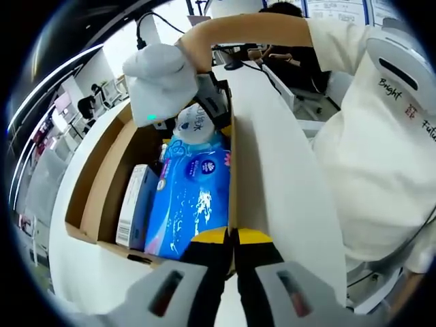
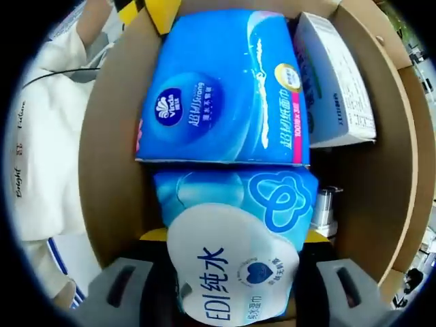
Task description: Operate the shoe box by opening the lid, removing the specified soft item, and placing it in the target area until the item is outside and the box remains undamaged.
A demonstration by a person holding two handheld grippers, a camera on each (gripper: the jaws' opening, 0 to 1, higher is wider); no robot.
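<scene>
With lid swung open: shoe box point(image 1: 95, 184) stands unlidded, white lid point(image 1: 286, 177) folded out to one side.
Left gripper point(image 1: 231, 262): pressed together on the box wall where the lid hinges, yellow-tipped fingers point(image 1: 253, 236) pinching the cardboard edge, likely steadying it.
Right gripper point(image 2: 231, 272): reaching down into the box, seen from the left gripper view as a grey body point(image 1: 163, 82) in a person's hand; straddling the wipes pack point(image 2: 235, 245), yellow fingertips point(image 2: 155, 234) on both flanks; whether squeezing or merely around it, cannot tell.
Wipes pack, location: inside the box at one end, against the large blue tissue pack point(image 2: 225, 88); white carton point(image 2: 337, 82) alongside; small metal cylinder point(image 2: 324, 208) beside the wipes.
Handling, judged: soft, light, film-wrapped, probably slippery and squashy; no fragility.
Hold, judged: across the short sides mid-body, firm enough to dent the film, lifted straight up clear of the walls.
</scene>
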